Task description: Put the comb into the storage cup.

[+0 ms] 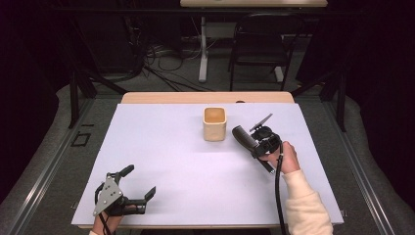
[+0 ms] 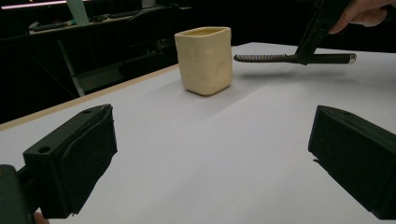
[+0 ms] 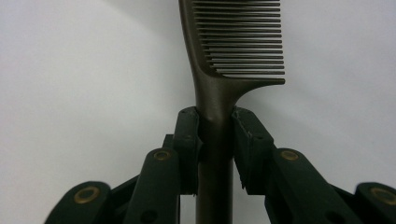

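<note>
1. White sheet covers the tabletop (image 1: 195, 186); dark floor and cables lie beyond its far edge.
2. My right gripper (image 3: 215, 126) is clenched on the comb (image 3: 233, 51) by its handle, lifted off the surface near the right edge.
3. Just beside it, a cream cup (image 1: 215, 124) stands upright near the far edge.
4. My left gripper (image 1: 134, 183) rests released at the near left corner.
</note>
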Demonstrator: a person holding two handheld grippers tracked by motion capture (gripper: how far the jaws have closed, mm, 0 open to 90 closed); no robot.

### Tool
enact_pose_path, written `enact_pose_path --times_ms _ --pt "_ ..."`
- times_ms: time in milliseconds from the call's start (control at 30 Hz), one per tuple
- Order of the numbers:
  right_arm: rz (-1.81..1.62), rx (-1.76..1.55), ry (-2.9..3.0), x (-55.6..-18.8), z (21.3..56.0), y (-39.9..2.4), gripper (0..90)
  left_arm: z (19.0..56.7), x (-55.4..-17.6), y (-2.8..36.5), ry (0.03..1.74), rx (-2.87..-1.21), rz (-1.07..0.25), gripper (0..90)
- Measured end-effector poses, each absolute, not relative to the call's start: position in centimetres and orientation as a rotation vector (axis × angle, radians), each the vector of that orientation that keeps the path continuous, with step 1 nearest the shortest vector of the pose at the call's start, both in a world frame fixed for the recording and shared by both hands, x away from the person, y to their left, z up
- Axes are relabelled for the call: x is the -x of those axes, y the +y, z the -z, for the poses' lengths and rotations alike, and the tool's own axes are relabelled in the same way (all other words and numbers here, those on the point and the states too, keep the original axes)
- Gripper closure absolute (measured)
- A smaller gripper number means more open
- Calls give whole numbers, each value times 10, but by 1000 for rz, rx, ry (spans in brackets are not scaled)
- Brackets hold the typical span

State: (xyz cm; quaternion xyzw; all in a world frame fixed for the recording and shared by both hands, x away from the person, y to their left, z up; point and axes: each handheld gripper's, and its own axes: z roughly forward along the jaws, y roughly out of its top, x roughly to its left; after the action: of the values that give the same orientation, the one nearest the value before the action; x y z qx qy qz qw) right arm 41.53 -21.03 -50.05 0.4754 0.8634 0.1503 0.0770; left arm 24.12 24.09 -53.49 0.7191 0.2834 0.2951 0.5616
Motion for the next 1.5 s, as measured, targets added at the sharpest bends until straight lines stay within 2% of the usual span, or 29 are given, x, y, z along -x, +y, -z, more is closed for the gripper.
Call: enact_pose_path --times_ms 1500 --pt "-903 -1314 2468 -408 475 -226 723 536 -242 240 677 -1697 -689 9"
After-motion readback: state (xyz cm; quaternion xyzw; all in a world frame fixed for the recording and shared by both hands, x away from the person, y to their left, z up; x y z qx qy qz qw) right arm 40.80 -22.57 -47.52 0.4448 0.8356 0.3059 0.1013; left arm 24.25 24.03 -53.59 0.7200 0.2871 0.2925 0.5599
